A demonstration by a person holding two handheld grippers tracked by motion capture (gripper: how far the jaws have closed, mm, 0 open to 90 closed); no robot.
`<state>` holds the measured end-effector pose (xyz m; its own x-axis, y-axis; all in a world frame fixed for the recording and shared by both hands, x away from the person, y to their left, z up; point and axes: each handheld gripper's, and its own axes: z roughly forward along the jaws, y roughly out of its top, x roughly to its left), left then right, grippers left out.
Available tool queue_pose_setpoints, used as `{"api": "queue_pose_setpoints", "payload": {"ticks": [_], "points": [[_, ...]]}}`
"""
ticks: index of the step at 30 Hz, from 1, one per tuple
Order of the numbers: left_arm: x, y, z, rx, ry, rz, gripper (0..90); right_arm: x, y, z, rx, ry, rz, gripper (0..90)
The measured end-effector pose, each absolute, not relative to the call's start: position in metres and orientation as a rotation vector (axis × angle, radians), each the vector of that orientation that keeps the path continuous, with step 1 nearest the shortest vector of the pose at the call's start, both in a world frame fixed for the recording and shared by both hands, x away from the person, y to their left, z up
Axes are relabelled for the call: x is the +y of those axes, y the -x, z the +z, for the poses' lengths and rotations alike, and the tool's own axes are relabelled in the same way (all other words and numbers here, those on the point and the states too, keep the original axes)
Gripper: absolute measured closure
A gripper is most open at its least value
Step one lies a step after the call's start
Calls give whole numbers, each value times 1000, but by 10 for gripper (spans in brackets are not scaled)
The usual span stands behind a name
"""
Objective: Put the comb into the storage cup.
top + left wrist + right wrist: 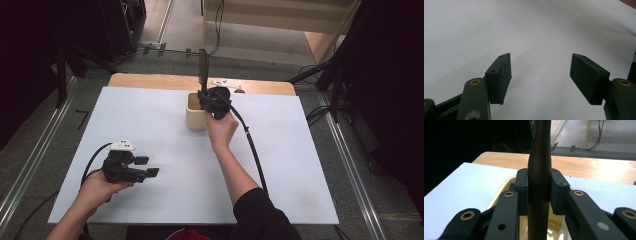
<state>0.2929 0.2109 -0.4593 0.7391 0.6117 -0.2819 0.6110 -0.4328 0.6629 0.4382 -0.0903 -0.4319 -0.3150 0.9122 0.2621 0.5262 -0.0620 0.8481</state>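
A long dark tool (202,67), perhaps a comb with teeth at its top, stands upright over a cream cup (194,119) at the back middle of the white table. My right gripper (205,96) is shut on its handle. In the right gripper view both pads clamp the dark handle (540,157), whose lower end reaches down into the cream cup (499,192). My left gripper (148,166) rests low at the front left of the table, open, pointing right. Nothing but bare white surface lies between the jaws of this left gripper (540,72).
A white sheet (150,130) covers the table, with a wooden strip (150,80) showing along the far edge. A small white object (222,83) lies on that strip behind the cup. The right gripper's cable (252,150) trails across the table. Dark stands and cables surround the table.
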Motion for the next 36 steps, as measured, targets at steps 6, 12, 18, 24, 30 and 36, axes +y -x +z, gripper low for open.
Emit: {"api": "queue_pose_setpoints", "payload": {"ticks": [6, 12, 18, 24, 30, 36], "points": [[211, -293, -460, 918, -2151, 2, 348, -91, -436, -436, 1833, -1541, 1353, 699], [209, -293, -460, 912, -2156, -5, 348, -92, -432, -436, 1839, -1521, 1356, 697], [209, -293, -461, 912, -2156, -6, 348, -91, -431, -437, 1848, -1504, 1345, 696], [209, -293, -461, 917, -2157, -8, 348, -90, -430, -440, 1864, -1498, 1325, 695], [209, -293, -462, 915, -2160, -10, 348, -89, -431, -442, 1880, -1486, 1303, 694], [209, -293, -462, 918, -2152, -12, 347, -90, -430, -441, 1903, -1432, 1342, 453]]}}
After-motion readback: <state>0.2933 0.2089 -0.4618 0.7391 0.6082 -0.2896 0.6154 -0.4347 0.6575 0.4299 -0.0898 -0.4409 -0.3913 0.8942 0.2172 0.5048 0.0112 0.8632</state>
